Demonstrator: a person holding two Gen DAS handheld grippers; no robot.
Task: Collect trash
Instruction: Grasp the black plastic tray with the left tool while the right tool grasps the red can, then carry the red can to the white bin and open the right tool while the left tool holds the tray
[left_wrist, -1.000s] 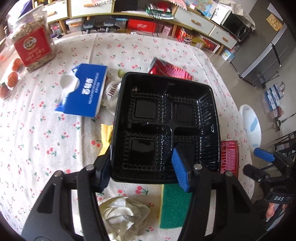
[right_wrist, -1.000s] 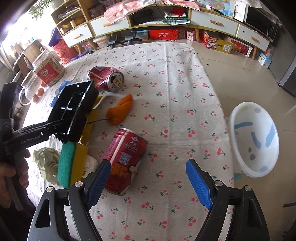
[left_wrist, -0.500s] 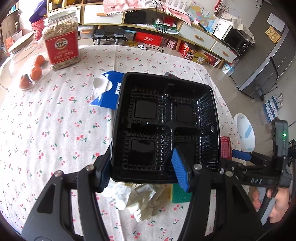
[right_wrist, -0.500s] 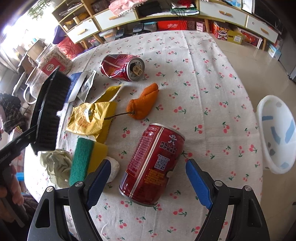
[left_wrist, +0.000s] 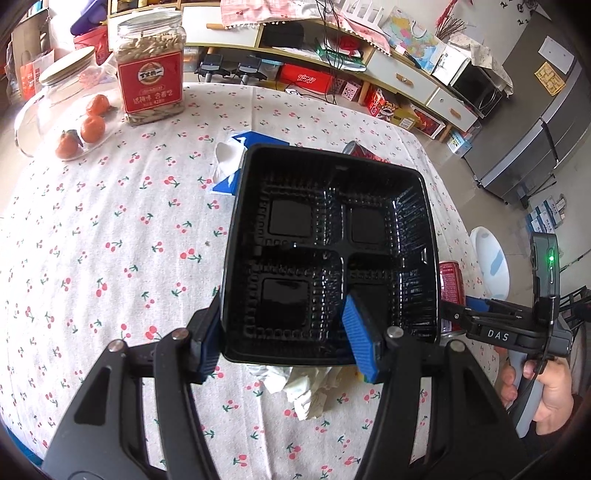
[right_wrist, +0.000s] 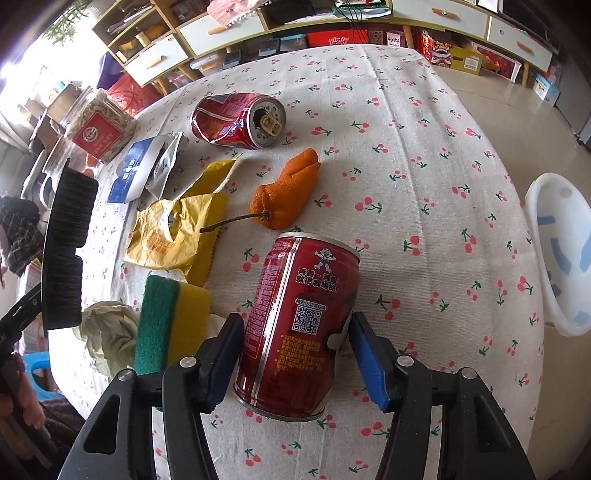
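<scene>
My left gripper (left_wrist: 284, 339) is shut on the near rim of a black four-compartment plastic tray (left_wrist: 332, 221), held above the cherry-print tablecloth; the tray shows edge-on at the left (right_wrist: 66, 251) in the right wrist view. A red drink can (right_wrist: 299, 314) lies on its side between the pads of my right gripper (right_wrist: 295, 354), whose jaws are closing; both blue pads sit against its sides. Beyond it lie an orange peel (right_wrist: 288, 192), a yellow wrapper (right_wrist: 173, 229), a crushed red can (right_wrist: 236, 120) and a crumpled tissue (right_wrist: 107, 328).
A green-and-yellow sponge (right_wrist: 170, 321) lies left of the held can. A blue packet (right_wrist: 136, 173), a seed jar (left_wrist: 151, 66) and a glass dish of oranges (left_wrist: 88, 125) stand farther back. A white basin (right_wrist: 561, 254) sits off the table's right edge.
My right gripper has come down over the red can and its jaws have narrowed onto the can's sides. My left gripper has carried the tray leftward, away from the trash pile.
</scene>
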